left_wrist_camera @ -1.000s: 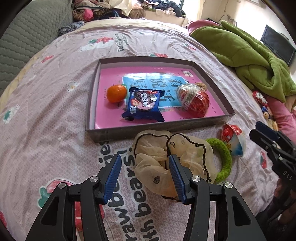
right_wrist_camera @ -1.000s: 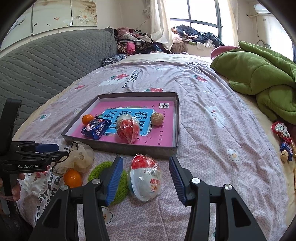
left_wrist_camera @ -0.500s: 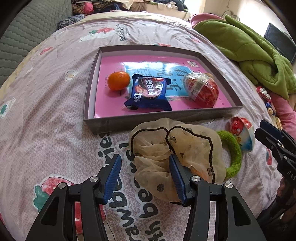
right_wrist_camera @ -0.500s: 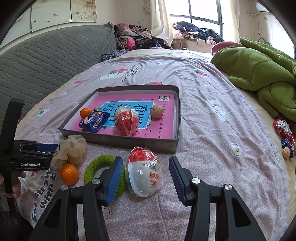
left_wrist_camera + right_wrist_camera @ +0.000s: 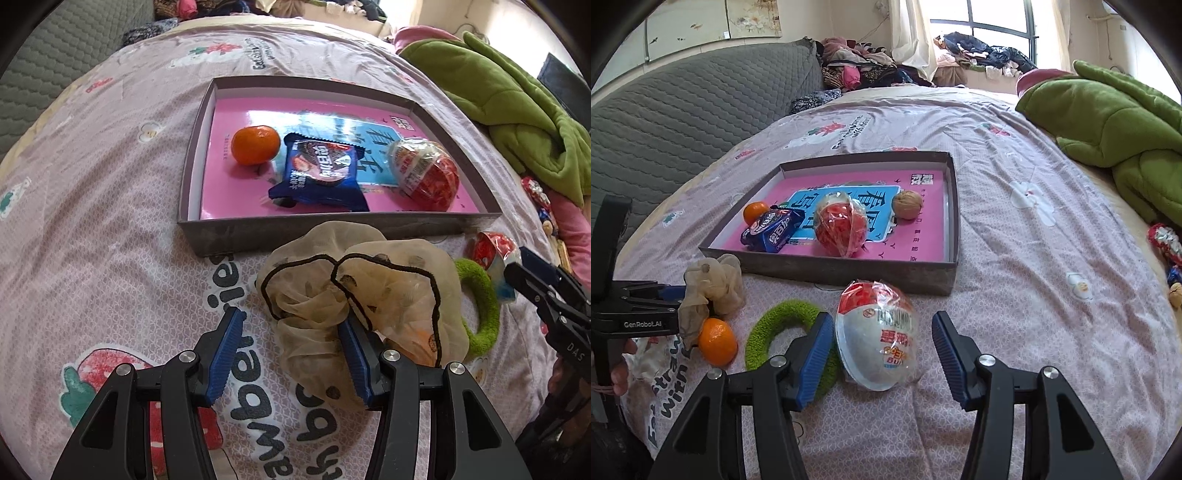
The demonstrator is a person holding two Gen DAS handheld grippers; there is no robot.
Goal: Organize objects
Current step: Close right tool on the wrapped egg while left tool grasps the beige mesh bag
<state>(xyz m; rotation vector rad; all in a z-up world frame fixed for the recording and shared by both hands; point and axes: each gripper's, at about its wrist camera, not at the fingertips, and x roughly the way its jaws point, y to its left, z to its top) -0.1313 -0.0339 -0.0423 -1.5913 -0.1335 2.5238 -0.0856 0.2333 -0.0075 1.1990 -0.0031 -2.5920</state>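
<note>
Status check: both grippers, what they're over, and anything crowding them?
Left gripper open, straddling beige scrunchie. Right gripper open around wrapped egg toy. Green ring touches its left finger.

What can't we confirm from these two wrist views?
- Loose orange mandarin: in the left wrist view only an orange smudge behind the sheer beige scrunchie.
- Brown walnut: absent from the left wrist view, apparently behind the red wrapped egg.
- Green fuzzy ring: near side behind the right gripper.
</note>
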